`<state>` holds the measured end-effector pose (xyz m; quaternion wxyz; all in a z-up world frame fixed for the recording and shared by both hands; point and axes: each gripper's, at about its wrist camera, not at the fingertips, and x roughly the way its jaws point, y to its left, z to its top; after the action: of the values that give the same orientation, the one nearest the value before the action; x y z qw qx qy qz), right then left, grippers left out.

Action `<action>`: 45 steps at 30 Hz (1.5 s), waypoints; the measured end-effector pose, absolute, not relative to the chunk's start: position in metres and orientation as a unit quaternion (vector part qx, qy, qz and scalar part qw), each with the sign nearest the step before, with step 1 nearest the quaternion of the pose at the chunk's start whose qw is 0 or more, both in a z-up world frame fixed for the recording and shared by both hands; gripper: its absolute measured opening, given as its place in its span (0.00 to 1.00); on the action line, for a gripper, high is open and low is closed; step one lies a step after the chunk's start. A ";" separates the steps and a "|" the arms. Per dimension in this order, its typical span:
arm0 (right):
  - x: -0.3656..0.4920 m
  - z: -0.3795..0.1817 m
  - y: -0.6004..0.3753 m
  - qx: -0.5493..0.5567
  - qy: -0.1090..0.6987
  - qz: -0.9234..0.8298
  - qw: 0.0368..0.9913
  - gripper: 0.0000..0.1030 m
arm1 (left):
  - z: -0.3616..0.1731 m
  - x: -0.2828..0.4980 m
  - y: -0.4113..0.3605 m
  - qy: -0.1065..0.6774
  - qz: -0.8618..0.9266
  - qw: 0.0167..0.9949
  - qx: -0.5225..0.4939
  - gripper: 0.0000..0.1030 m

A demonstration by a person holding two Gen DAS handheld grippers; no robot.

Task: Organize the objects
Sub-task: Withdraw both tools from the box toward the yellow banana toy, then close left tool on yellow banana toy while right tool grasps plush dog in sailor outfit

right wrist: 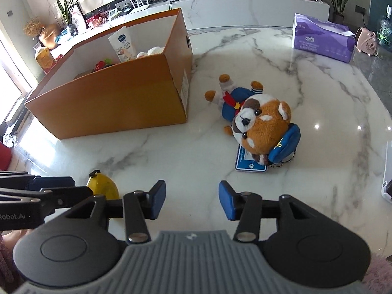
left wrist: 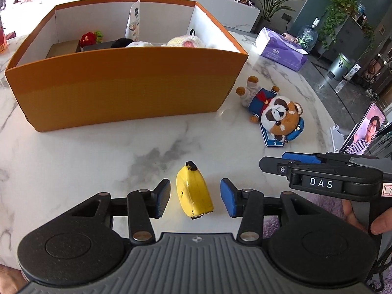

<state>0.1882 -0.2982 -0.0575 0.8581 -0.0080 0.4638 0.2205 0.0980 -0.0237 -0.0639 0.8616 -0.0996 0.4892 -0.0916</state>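
Yellow tape measure (left wrist: 194,192) lies untouched between half-open left tongs (left wrist: 195,197); right tongs (right wrist: 191,199) half-open, empty.

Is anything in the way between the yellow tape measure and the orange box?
Nothing visible. The yellow tape measure lies between the left hand-held gripper's open jaws, and only bare marble table separates it from the orange box, whose top is open.

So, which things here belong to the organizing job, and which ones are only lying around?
For the job:
- yellow tape measure, between the open left gripper pads
- plush toy
- orange box
- right gripper, open

Just lying about:
- purple tissue pack
- phone
- pink heater
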 end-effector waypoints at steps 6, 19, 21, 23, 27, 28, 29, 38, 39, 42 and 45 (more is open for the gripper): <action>0.187 -0.061 -0.291 -0.025 0.463 0.220 0.858 0.49 | -0.073 0.102 -0.033 0.496 -0.082 0.860 -0.083 0.50; 0.188 -0.063 -0.289 -0.028 0.467 0.218 0.856 0.49 | -0.082 0.111 -0.036 0.511 -0.071 0.853 -0.079 0.26; 0.188 -0.063 -0.289 -0.029 0.467 0.218 0.857 0.49 | -0.082 0.111 -0.035 0.512 -0.071 0.853 -0.081 0.26; 0.188 -0.063 -0.288 -0.029 0.467 0.218 0.857 0.49 | -0.082 0.110 -0.035 0.511 -0.069 0.854 -0.077 0.25; 0.188 -0.063 -0.288 -0.029 0.467 0.217 0.856 0.49 | -0.081 0.111 -0.032 0.509 -0.063 0.855 -0.076 0.24; 0.188 -0.063 -0.288 -0.030 0.467 0.217 0.857 0.49 | -0.081 0.111 -0.031 0.509 -0.061 0.855 -0.076 0.24; 0.188 -0.063 -0.288 -0.032 0.467 0.217 0.857 0.49 | -0.081 0.111 -0.030 0.509 -0.059 0.856 -0.077 0.24; 0.192 -0.047 -0.280 -0.081 0.456 0.236 0.854 0.52 | -0.071 0.117 -0.022 0.500 -0.056 0.860 -0.086 0.24; 0.193 -0.043 -0.279 -0.093 0.446 0.236 0.859 0.53 | -0.070 0.118 -0.022 0.500 -0.056 0.860 -0.087 0.24; 0.200 -0.029 -0.279 -0.122 0.415 0.235 0.870 0.55 | -0.069 0.119 -0.021 0.500 -0.057 0.860 -0.091 0.24; 0.212 -0.022 -0.278 -0.158 0.396 0.224 0.877 0.57 | -0.067 0.120 -0.020 0.497 -0.058 0.861 -0.092 0.24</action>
<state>0.2117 -0.2782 -0.0217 0.8766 -0.1576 0.3956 0.2242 0.1204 -0.0202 -0.0666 0.8611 -0.0924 0.4967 -0.0575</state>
